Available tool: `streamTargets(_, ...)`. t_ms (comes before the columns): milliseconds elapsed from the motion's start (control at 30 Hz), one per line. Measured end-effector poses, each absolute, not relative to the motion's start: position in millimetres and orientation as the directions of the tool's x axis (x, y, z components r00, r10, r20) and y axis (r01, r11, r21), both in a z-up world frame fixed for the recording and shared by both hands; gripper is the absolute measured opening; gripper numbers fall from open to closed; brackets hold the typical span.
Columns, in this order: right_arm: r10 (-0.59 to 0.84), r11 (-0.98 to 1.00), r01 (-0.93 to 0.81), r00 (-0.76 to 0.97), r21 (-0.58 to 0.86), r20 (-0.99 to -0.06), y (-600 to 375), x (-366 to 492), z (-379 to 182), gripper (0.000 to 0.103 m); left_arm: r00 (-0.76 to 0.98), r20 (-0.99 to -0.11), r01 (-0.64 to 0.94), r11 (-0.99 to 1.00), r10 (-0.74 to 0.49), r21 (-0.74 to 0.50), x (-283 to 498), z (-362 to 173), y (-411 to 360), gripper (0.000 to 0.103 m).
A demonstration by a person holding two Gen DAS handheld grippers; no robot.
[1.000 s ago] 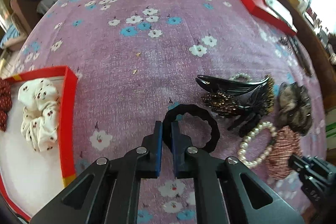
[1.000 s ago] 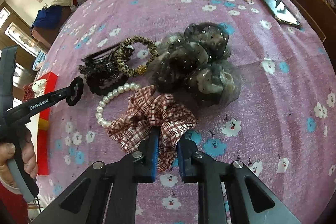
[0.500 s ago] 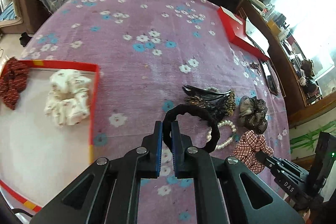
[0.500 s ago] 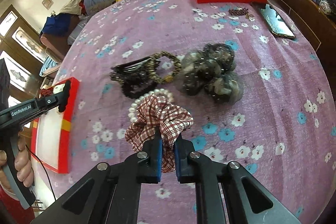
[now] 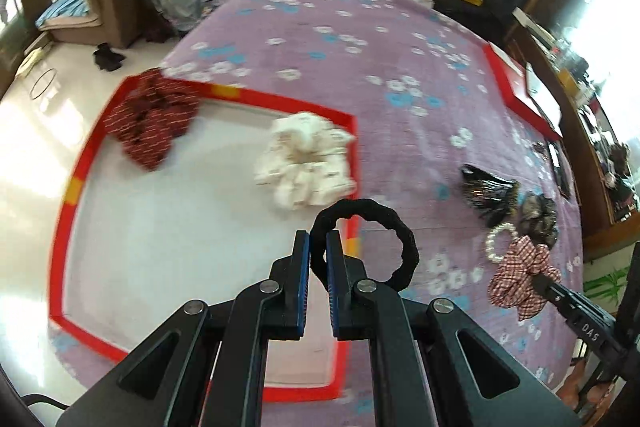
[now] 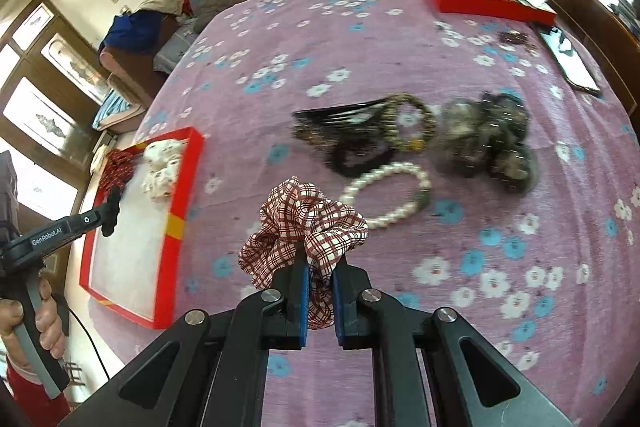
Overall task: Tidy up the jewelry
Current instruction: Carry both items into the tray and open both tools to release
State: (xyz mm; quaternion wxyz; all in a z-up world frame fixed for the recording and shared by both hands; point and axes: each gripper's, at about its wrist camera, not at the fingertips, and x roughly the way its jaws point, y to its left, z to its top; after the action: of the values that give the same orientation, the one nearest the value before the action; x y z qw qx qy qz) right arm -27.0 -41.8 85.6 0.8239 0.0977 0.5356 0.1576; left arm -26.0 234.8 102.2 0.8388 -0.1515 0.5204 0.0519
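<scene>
Left gripper point(image 5: 318, 255) clamps black hair tie point(image 5: 400, 239) above red tray point(image 5: 352, 143). Right gripper point(image 6: 320, 283) grips plaid scrunchie point(image 6: 304, 223); its lower folds hidden between the jaws. Clip pile point(image 6: 352, 135) motion-blurred, pieces indistinct.

left gripper point(image 5: 317, 259): clamped on black fabric hair-tie ring point(image 5: 366, 241) | ring: above right rim of red-edged white tray point(image 5: 208, 93) | in tray: cream scrunchie point(image 5: 306, 161), dark red patterned scrunchie point(image 5: 150, 123) | right of tray: plaid scrunchie point(image 5: 516, 275) in right gripper point(image 5: 538, 281)
</scene>
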Motion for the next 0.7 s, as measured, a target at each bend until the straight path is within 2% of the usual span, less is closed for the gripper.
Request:
streamTargets(300, 0.451, 0.875, -0.339, 0.305, 0.347, -0.839, 46.3, -45.9, 93.8, 0.011, 0.41, -0.912, -0.339, 0.929, 0.002, -0.15, -58.1, 91.0, 297.0, 0.008)
streamTargets(467, 0.502, 0.81, -0.467, 0.238, 0.355, -0.832, 102.9, -60.5, 95.6, 0.011, 0.372, -0.925, -0.376, 0.924, 0.079, -0.072, -74.9, 80.0, 324.0, 0.008)
streamTargets(700, 0.497, 0.763, -0.544, 0.15, 0.348, -0.855, 159.6, -71.5, 76.3, 0.011, 0.292, -0.95, -0.415, 0.909, 0.106, -0.026, -91.3, 56.2, 354.1, 0.008)
